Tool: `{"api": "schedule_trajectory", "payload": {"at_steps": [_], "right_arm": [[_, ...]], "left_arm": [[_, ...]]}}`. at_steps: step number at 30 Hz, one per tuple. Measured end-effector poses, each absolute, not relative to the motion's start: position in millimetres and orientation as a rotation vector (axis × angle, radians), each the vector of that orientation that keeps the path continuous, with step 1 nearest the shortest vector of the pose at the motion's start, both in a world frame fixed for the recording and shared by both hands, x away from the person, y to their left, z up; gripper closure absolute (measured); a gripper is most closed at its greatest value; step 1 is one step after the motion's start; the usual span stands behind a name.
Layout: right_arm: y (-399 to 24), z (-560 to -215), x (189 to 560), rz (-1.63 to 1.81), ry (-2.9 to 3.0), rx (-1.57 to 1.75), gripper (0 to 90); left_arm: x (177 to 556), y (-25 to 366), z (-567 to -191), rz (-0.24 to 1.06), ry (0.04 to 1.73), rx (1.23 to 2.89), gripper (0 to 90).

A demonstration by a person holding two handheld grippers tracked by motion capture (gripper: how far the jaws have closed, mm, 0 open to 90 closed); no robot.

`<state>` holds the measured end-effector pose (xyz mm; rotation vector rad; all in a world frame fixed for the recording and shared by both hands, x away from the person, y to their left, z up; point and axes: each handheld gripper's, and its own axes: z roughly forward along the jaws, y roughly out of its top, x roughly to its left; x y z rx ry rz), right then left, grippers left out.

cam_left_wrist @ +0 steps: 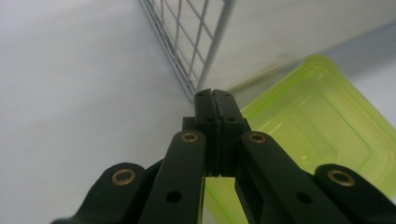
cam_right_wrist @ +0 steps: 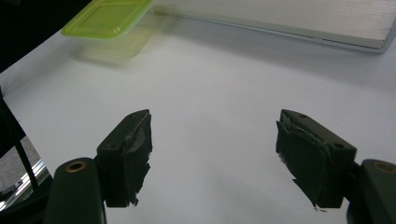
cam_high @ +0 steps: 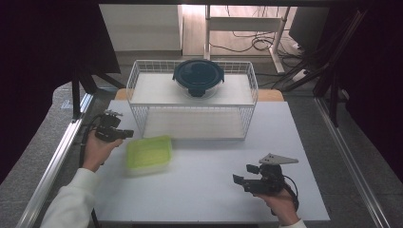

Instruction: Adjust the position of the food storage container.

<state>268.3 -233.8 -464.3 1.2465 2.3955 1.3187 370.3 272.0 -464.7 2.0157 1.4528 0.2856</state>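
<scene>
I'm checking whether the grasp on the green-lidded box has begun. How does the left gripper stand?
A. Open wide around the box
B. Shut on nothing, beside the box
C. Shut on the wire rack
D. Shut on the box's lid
B: in the left gripper view the left gripper has its jaws pressed together with nothing between them, and the green-lidded box lies apart, off to one side, near the wire rack.

High view above table; both gripper views low, close (shared: green-lidded box [cam_high: 148, 154]).
</scene>
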Motion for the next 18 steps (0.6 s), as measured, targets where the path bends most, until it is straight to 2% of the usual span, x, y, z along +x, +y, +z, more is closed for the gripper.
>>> {"api": "schedule_trajectory", "payload": {"at_steps": [9,18], "right_arm": [[-234,-467,269,1.309,2.404,1.255,26.9],[-236,-470,271,1.305,2.405,1.268,26.9]], "left_arm": [[387,267,-484,0.244,1.468,2.069,89.9],[388,257,-486,0.224,1.426,2.113,90.0]]}}
